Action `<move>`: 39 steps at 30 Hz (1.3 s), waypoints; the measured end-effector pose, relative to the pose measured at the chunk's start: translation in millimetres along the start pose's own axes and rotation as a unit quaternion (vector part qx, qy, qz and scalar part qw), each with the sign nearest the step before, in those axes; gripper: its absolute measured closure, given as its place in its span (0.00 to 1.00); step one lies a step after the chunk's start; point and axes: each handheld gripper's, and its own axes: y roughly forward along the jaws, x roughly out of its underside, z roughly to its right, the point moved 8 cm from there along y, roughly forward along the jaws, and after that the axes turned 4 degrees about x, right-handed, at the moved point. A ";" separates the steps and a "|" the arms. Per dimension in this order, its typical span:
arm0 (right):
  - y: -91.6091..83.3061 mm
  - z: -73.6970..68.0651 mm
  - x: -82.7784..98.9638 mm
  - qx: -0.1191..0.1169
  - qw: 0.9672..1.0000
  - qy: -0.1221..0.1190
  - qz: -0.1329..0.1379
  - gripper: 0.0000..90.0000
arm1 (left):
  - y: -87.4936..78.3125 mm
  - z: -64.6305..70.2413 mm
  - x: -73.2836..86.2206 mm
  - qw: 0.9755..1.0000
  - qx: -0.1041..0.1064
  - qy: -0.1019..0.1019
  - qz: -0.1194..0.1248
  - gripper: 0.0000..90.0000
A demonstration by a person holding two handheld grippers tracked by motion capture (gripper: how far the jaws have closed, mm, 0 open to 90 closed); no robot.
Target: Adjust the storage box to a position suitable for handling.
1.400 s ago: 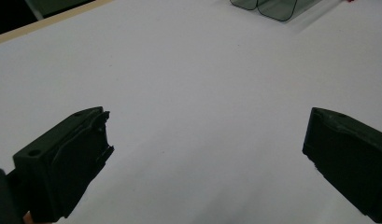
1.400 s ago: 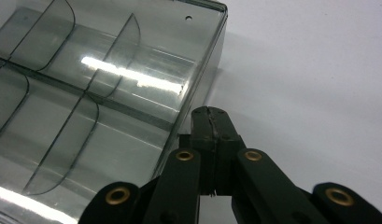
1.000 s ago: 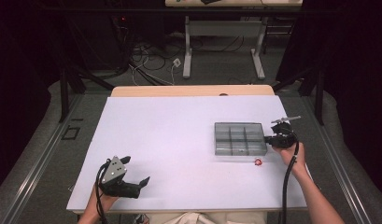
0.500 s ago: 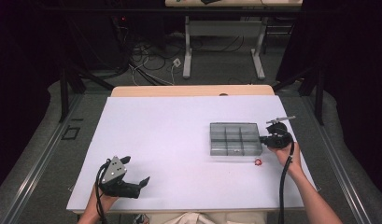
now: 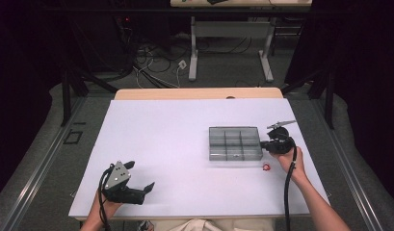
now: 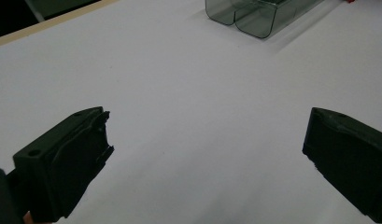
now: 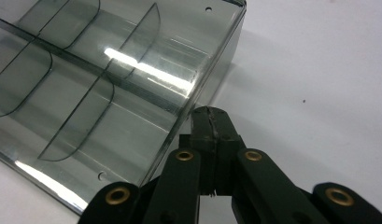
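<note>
A smoky clear compartment box (image 5: 235, 143) lies on the right half of the white table (image 5: 185, 125); its several cells look empty. My right gripper (image 5: 268, 145) is shut, and its closed tips (image 7: 209, 116) press against the box (image 7: 100, 93) at its right side wall, with nothing between the jaws. Near the table's front left corner my left gripper (image 5: 141, 174) rests in a hand, wide open over bare table (image 6: 207, 130). Far ahead of it the left gripper view catches a corner of the box (image 6: 254, 16).
A small red item (image 5: 266, 167) lies on the table just in front of the box's right corner, close to the right hand. A wooden table edge (image 5: 199, 93) runs along the back. Cables and desk legs (image 5: 194, 53) stand on the floor beyond.
The box and my right gripper have slid a little to the left together. The left gripper has stayed where it was.
</note>
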 end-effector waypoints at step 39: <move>5.2 -42.5 -9.3 -0.018 1.000 -0.009 -0.023 1.00 | -0.1 0.7 -0.4 1.000 -0.003 -0.003 0.003 0.00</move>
